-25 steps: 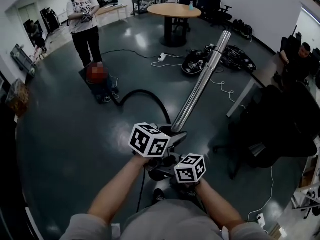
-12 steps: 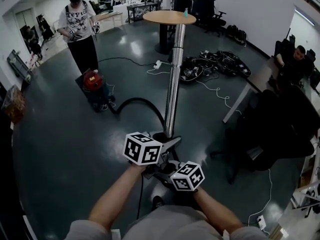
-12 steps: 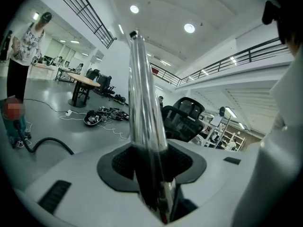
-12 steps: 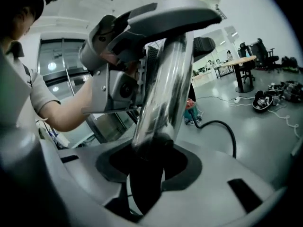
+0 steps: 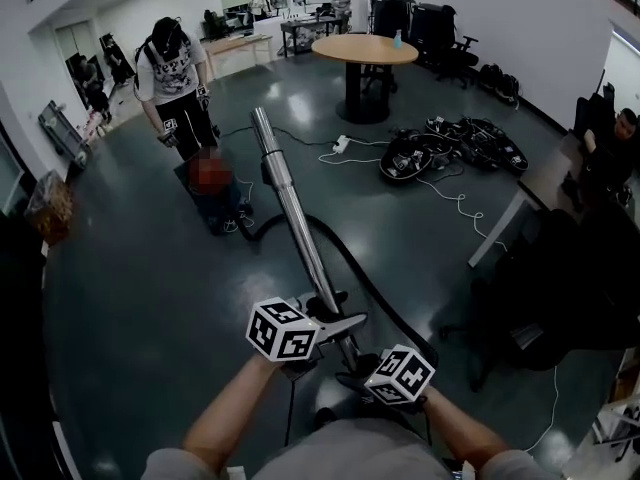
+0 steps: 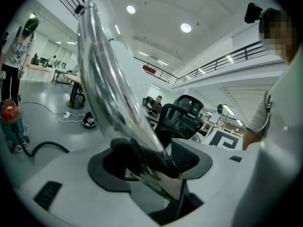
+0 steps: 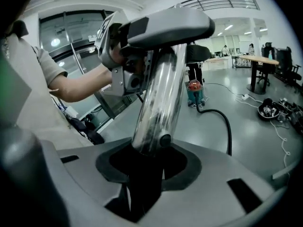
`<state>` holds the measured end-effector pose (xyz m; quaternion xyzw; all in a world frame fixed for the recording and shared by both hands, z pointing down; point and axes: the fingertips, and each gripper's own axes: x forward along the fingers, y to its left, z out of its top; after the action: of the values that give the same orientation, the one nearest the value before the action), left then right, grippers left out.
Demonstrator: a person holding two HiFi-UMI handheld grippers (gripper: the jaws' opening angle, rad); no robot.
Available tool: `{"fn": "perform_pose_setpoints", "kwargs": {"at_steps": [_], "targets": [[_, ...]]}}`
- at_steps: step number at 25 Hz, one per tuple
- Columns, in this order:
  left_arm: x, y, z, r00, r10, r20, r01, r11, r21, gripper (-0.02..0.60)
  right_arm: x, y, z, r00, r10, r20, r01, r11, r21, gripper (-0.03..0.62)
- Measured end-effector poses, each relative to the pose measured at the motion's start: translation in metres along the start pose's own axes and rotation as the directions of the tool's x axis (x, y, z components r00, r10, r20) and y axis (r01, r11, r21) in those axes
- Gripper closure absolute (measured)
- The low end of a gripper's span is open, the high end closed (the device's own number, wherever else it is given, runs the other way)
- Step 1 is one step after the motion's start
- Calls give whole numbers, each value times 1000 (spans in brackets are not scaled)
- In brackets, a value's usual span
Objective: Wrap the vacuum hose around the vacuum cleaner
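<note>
Since the vacuum cleaner (image 5: 218, 200) stands well off across the floor, with the hose (image 7: 227, 126) trailing back toward you, you'd do best to carry the wand (image 5: 288, 203) over there before looping anything. Your right gripper (image 7: 147, 167), angled down, pinches the wand's lower end. Your left gripper (image 6: 151, 169), higher up, has just been opening, its jaws slack around the wand.

- Left gripper (image 5: 335, 316) — jaws just opened, standing loose about the wand (image 5: 290, 208).
- Right gripper (image 5: 357, 373) — jaws just closed, clamped on the wand.
- Left forearm (image 5: 225, 408) and right forearm (image 5: 455, 430) reach forward.
</note>
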<state>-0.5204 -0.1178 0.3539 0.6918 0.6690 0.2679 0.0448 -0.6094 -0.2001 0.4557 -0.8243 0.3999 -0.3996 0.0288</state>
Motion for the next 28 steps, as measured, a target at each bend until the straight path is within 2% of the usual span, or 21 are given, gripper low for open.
{"fn": "perform_pose_setpoints", "kwargs": {"at_steps": [5, 11, 14, 17, 21, 24, 26, 28], "targets": [[-7, 14, -10, 999, 22, -42, -20, 999, 50, 256, -7, -13, -17, 991, 76, -107, -82, 995, -54, 454], [-29, 23, -22, 990, 68, -121, -64, 997, 37, 249, -14, -22, -21, 961, 162, -225, -195, 971, -136, 454], [-42, 25, -29, 980, 110, -164, -106, 994, 31, 249, -18, -24, -19, 943, 199, -266, -252, 950, -185, 454], [-57, 32, -43, 959, 179, -221, -165, 983, 78, 249, -14, -37, -21, 929, 198, -314, -280, 929, -241, 456], [-73, 36, -49, 923, 294, -247, -265, 953, 145, 249, -18, -65, -31, 899, 196, -391, -316, 910, -270, 456], [-71, 34, -39, 888, 385, -252, -328, 913, 241, 250, -23, -86, -38, 876, 193, -442, -337, 901, -274, 454], [-64, 31, -28, 865, 431, -256, -341, 881, 329, 250, -29, -98, -39, 858, 184, -479, -352, 890, -289, 454], [-49, 29, -18, 843, 458, -281, -317, 846, 429, 250, -37, -108, -35, 841, 177, -511, -370, 878, -305, 454]]}}
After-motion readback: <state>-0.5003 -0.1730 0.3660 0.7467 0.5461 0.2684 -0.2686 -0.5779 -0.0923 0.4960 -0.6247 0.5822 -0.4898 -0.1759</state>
